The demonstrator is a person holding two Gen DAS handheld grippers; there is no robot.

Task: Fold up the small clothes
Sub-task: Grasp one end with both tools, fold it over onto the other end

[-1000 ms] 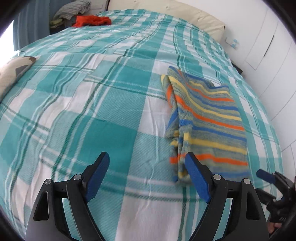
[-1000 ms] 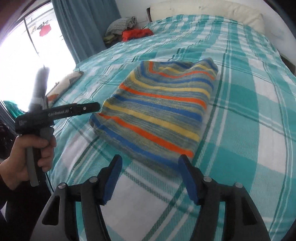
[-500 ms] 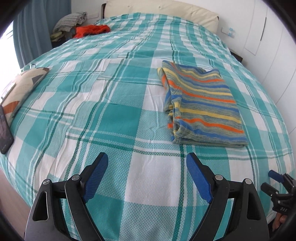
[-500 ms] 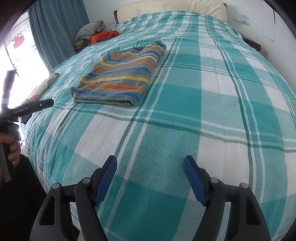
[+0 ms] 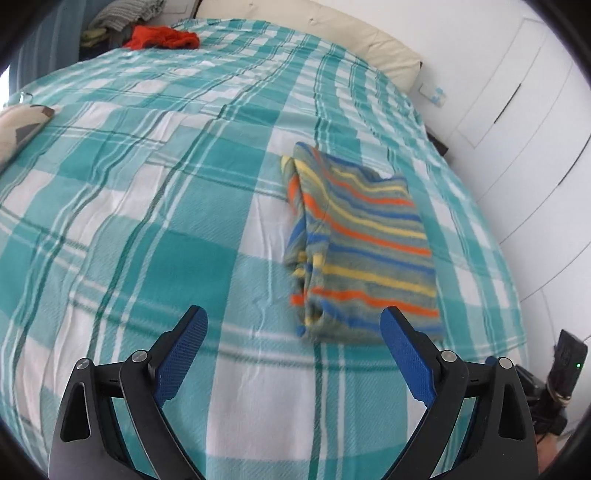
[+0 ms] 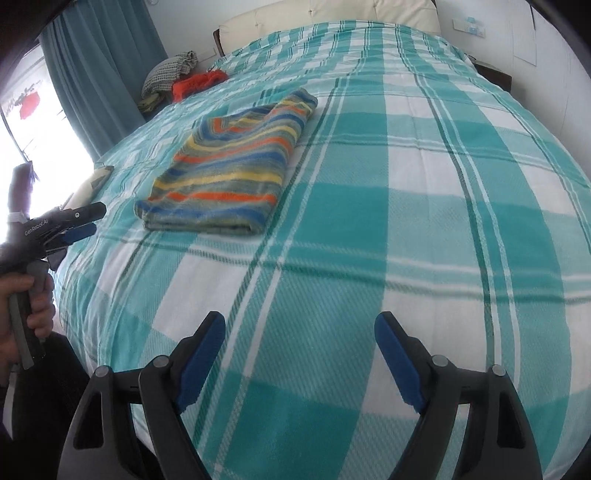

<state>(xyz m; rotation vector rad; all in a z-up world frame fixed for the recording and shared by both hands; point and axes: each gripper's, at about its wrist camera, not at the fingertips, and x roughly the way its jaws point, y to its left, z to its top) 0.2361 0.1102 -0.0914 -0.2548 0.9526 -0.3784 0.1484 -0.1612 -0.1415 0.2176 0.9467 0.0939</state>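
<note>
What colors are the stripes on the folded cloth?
Orange, yellow, blue and grey-green stripes on the cloth, clearest in the right wrist view.

A wide bed (image 6: 424, 229) filled the room, spread with a teal and white checked cover, and a cream padded headboard (image 6: 332, 11) stood at its far end. White wardrobe doors (image 5: 517, 110) lined the wall on one side. On the other, teal curtains (image 6: 99, 74) hung by a window (image 6: 22, 122) that let in hard white daylight. A red cloth (image 5: 162, 37) and a grey knit bundle (image 6: 166, 72) lay heaped near the headboard corner.
</note>
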